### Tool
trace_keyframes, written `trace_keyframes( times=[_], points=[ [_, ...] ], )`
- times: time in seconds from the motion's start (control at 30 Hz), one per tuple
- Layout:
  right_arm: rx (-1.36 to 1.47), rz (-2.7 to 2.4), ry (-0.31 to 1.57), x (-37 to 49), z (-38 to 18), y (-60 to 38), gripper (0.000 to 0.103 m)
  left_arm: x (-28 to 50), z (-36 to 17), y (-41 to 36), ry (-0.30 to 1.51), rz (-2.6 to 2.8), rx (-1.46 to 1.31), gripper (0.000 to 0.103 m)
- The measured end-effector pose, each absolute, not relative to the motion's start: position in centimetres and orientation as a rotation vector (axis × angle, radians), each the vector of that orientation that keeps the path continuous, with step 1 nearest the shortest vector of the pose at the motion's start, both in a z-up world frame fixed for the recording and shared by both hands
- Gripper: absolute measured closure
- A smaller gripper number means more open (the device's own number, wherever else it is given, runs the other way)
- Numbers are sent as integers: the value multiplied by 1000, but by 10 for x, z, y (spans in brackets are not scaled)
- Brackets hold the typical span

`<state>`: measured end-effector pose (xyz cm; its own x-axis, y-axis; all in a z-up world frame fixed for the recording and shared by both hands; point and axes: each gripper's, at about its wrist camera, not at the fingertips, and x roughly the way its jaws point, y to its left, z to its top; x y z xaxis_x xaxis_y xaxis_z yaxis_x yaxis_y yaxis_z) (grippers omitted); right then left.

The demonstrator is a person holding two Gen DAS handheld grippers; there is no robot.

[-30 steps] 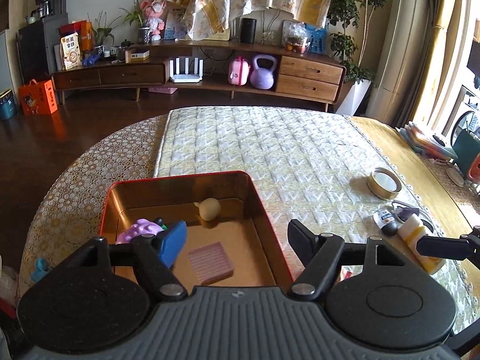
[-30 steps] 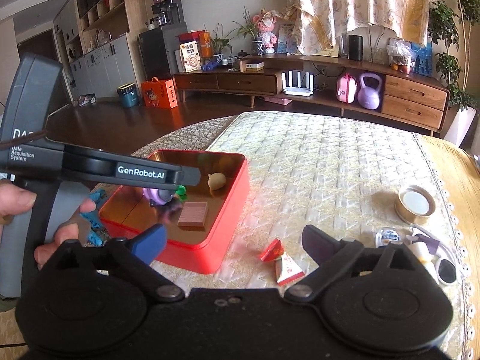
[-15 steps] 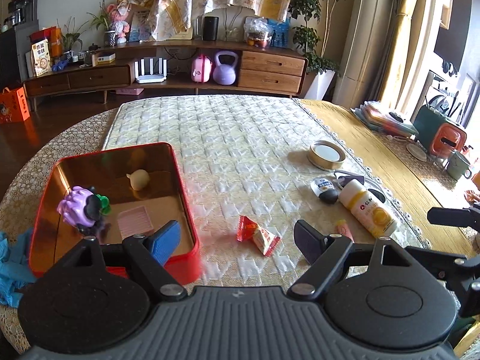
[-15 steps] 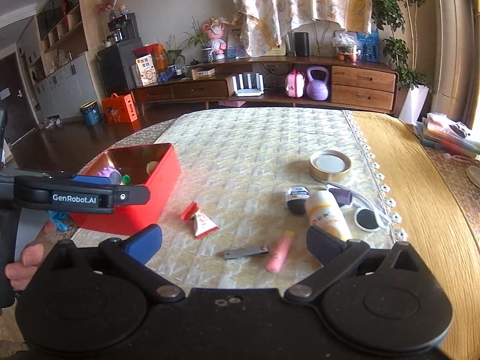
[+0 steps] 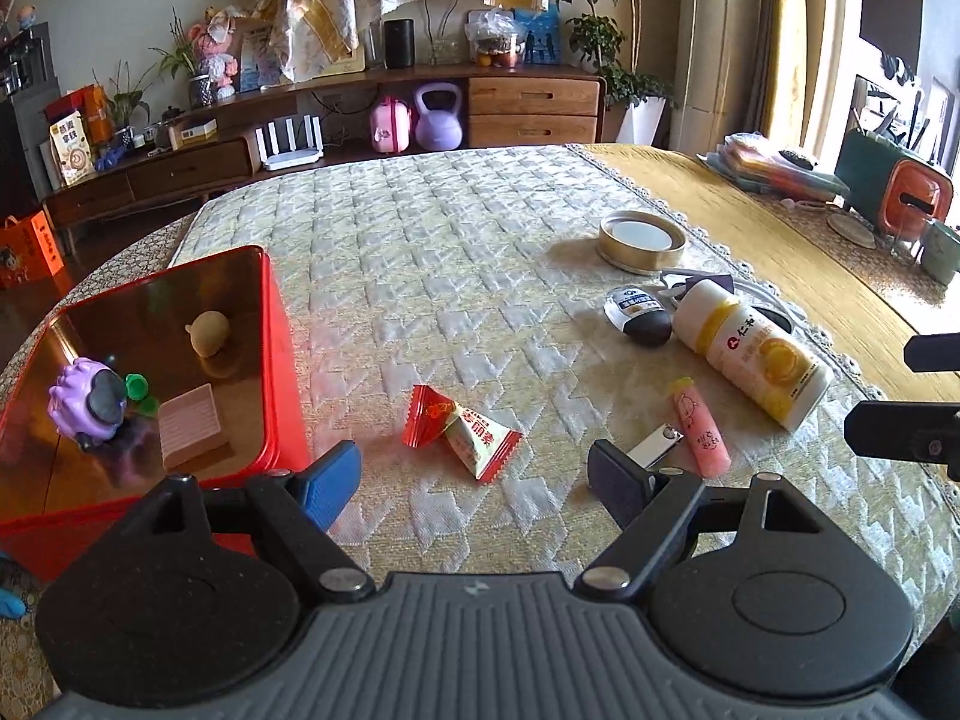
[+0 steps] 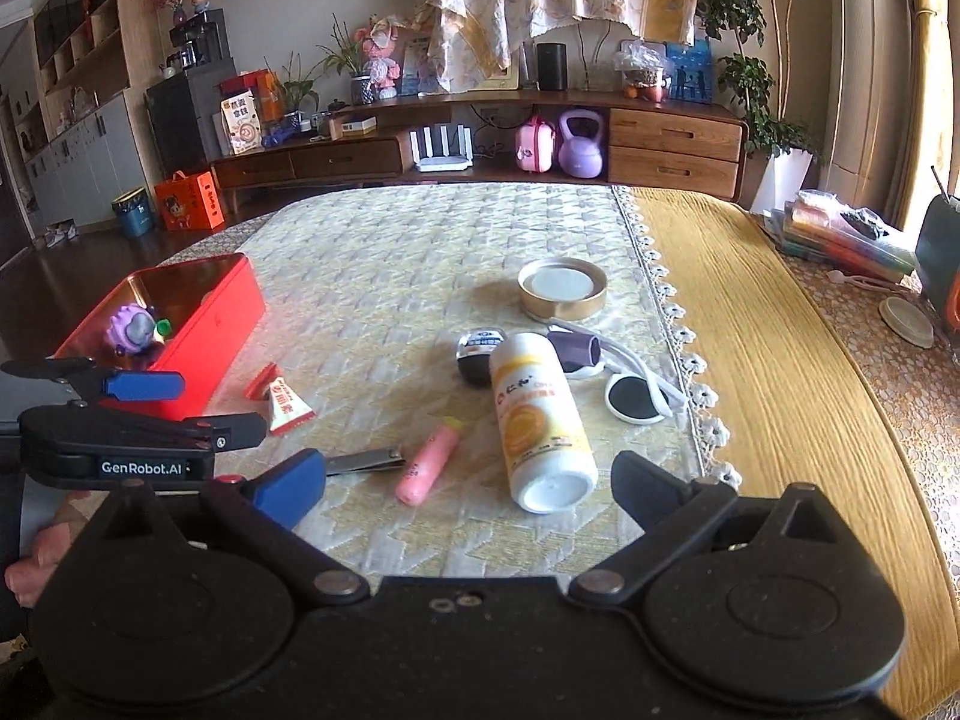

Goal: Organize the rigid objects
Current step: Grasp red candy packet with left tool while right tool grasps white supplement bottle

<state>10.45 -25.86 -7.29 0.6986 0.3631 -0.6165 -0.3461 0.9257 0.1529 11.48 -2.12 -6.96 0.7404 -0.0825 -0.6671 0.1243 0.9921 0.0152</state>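
Note:
A red tin box [image 5: 282,324] [image 6: 222,324] on the left holds a purple toy [image 5: 87,399], a beige blob [image 5: 208,331] and a pink block [image 5: 192,425]. On the quilted mat lie a red-and-white snack packet [image 5: 465,427] [image 6: 282,397], a nail clipper [image 6: 363,459], a pink tube [image 5: 701,433] [image 6: 429,462], a white-and-yellow bottle [image 5: 750,351] [image 6: 537,423], a dark round case [image 6: 477,354] and a tape roll [image 6: 561,288]. My left gripper [image 5: 474,483] is open and empty, just short of the packet. My right gripper [image 6: 468,489] is open and empty, with the bottle's base and the tube's end between its fingertips.
White sunglasses [image 6: 636,387] and a purple pouch [image 6: 573,349] lie by the mat's lace edge. Books [image 6: 840,234] and a coaster [image 6: 906,321] sit on the yellow cloth at right. The left gripper also shows in the right wrist view [image 6: 138,414].
Both grippers have swung right, away from the red box toward the loose items. The left one was over the box; it now faces the snack packet. Both stayed open.

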Motion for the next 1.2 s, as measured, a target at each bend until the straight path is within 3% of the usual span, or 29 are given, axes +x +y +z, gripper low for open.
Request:
trace_keyframes(
  times=[0.43,0.57,0.7,0.87,1.2],
  points=[
    [19,381,748,144,-100,-264,20,145,-97,-40,718,-99,168,22],
    [23,382,752,155,-102,-261,25,152,-103,-44,736,-87,192,33],
    [26,383,760,165,-103,-258,29,156,-104,-39,738,-91,150,38],
    [40,378,782,175,-109,-255,36,160,-104,-36,744,-123,105,59],
    [39,346,809,183,-117,-251,55,158,-103,-37,745,-147,95,70]
  ],
)
